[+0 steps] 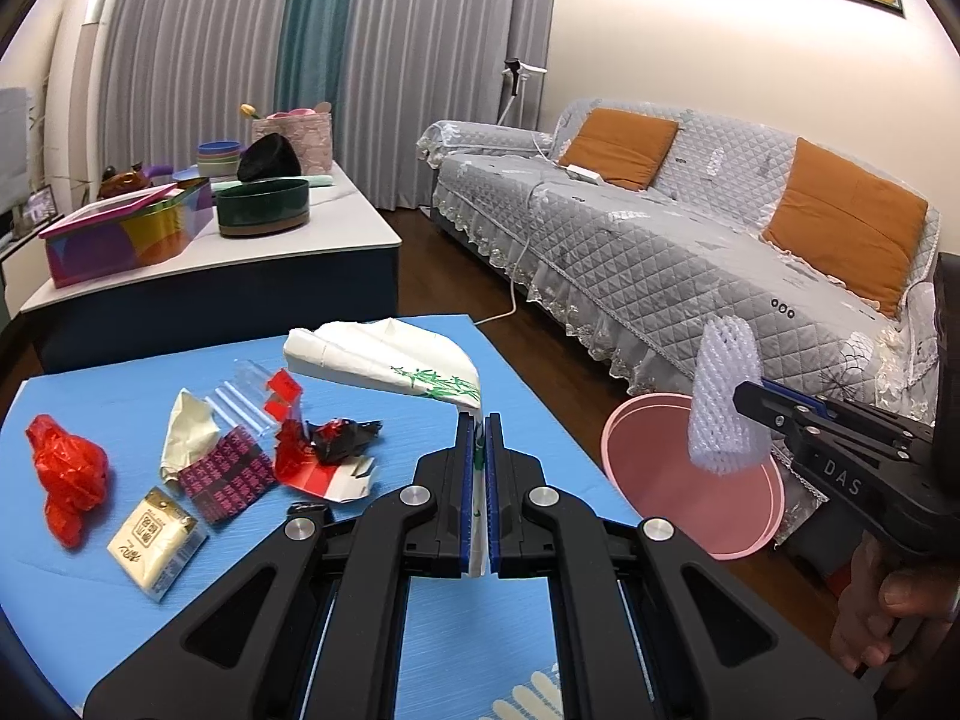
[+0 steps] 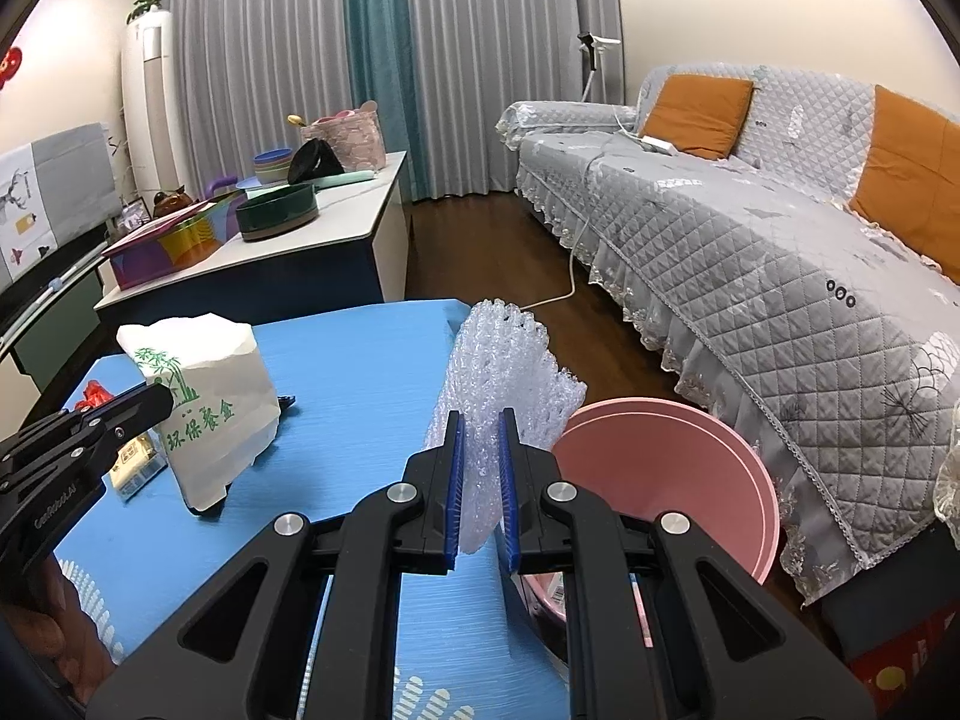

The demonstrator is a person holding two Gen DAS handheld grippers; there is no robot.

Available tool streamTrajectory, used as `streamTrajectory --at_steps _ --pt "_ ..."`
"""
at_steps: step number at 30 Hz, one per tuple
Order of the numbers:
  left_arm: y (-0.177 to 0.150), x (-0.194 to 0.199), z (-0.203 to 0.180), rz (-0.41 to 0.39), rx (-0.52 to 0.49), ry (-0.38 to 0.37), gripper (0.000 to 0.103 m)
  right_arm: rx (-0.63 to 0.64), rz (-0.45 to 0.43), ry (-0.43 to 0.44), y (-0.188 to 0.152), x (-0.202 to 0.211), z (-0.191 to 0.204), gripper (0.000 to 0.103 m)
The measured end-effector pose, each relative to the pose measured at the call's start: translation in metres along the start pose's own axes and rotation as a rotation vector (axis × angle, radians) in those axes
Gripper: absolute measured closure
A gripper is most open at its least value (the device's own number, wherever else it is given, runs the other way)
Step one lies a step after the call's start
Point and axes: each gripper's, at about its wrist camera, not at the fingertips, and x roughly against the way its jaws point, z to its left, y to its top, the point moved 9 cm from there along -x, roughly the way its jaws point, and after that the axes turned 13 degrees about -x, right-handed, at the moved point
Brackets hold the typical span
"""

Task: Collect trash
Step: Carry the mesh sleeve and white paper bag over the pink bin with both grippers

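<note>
Nearest your left lens, the left gripper is clamped on the lower edge of the white paper bag with green bamboo print; the pads pinch a thin fold, and the rest of the bag rises beyond the fingertips, above the blue table. Your right gripper is closed on the white foam net sleeve, which stands up between the pads and leans toward the pink bin. From the left wrist view, the sleeve hangs over the near rim of that bin, not yet released.

Progress, as judged from these views: early. The visible inside of the bin shows bare pink wall and no trash; its bottom is hidden from both cameras. Two items are in hand and neither is deposited.

Remaining on the table, left of your left gripper:
- a crumpled red plastic bag, well apart at the far left;
- a small cream packet, near the front edge;
- a dark patterned wrapper with crumpled pale paper touching it;
- clear plastic strips;
- a red and white torn box with a black crumpled wrapper on it.

Position note: the bin stands off the right edge of the table, beside the sofa. The sleeve is the closer item to it; the paper bag sits near the table's right side, with the bin further right.
</note>
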Motion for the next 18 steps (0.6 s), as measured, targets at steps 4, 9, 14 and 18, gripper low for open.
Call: streamTrajectory --at_steps 4,9,14,18 --pt "0.001 -0.003 -0.005 0.0 -0.006 -0.011 0.1 -0.006 0.001 -0.009 0.002 -0.002 -0.006 0.091" --pt "0.003 -0.007 -0.012 0.001 -0.007 -0.025 0.1 -0.019 -0.001 -0.021 0.004 -0.004 -0.014 0.091" --pt "0.006 -0.011 -0.021 -0.003 -0.015 -0.037 0.1 -0.032 -0.004 -0.033 0.007 -0.005 -0.022 0.091" --pt "0.008 -0.014 -0.03 -0.006 -0.026 -0.052 0.1 -0.046 -0.009 -0.046 0.011 -0.006 -0.031 0.091"
